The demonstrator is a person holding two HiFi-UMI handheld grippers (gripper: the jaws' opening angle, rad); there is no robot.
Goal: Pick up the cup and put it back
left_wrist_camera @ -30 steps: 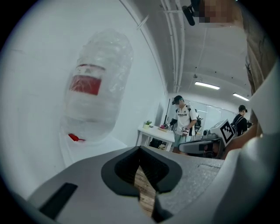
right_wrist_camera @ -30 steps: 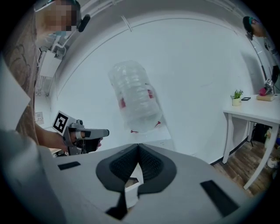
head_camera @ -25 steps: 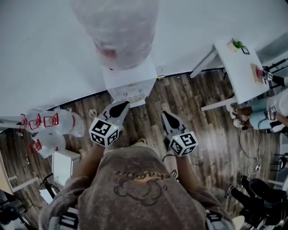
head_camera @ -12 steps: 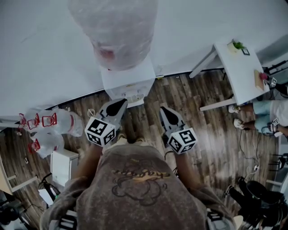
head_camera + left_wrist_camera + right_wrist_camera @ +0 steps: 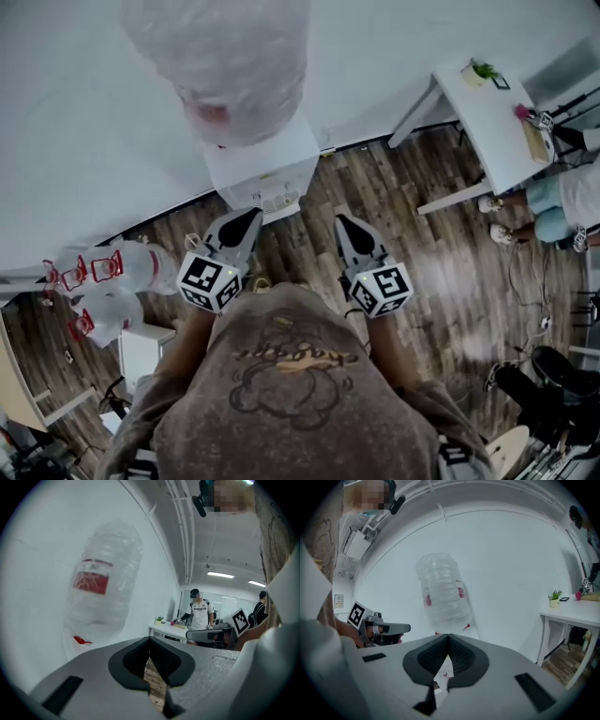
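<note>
Two closed, empty tongs: left (image 5: 250, 218), right (image 5: 343, 226).

Soft, even light; the head view was dim and washed-out; ceiling strips (image 5: 220, 575) glowed overhead; the 2 gripper views bulged fisheye-round, their corners vignetted black.

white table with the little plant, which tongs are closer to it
Right. The right tongs sit down-left of the table in the head view; the left tongs sit farther left, beyond them.

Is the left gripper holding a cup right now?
No, the left gripper has its jaws shut together with nothing between them.
</note>
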